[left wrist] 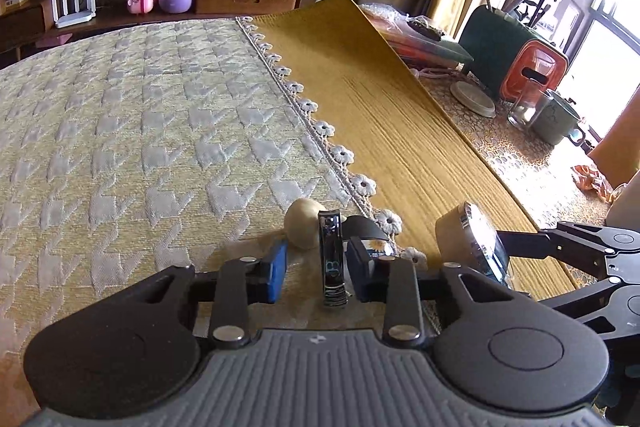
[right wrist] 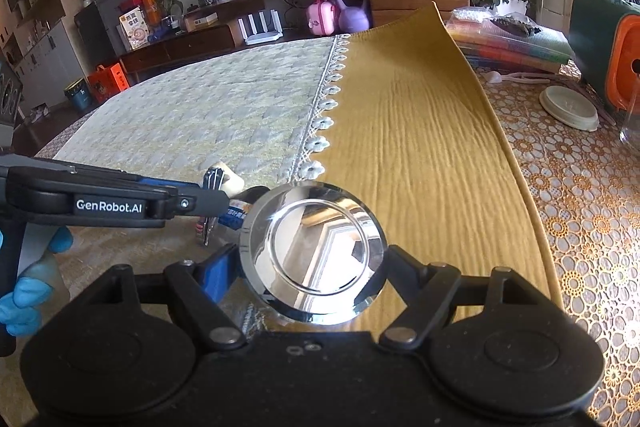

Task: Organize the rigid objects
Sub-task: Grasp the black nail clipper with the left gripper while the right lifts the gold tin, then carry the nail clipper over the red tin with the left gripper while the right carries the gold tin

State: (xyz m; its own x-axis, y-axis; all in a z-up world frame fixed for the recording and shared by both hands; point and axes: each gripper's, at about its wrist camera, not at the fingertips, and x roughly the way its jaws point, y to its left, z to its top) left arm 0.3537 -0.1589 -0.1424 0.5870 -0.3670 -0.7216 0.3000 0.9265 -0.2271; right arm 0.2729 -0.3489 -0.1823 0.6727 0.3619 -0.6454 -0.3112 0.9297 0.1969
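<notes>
Hiding right hand-held gripper (right wrist: 314, 269) pad: chrome disc (right wrist: 316, 253) | grip unclear

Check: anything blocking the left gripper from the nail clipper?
Nothing visible. The nail clipper stands on edge between the pads of the left gripper, with nothing else between them. A beige ball and a dark object lie just behind it.

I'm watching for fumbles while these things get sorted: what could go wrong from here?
1. The thin black piece stands on its narrow edge between the pads of the left hand-held gripper, with a gap on one side; closing could tip it.
2. The beige ball sits just behind it and may get nudged.
3. The right hand-held gripper holds the shiny round piece close by; the two might collide.
</notes>
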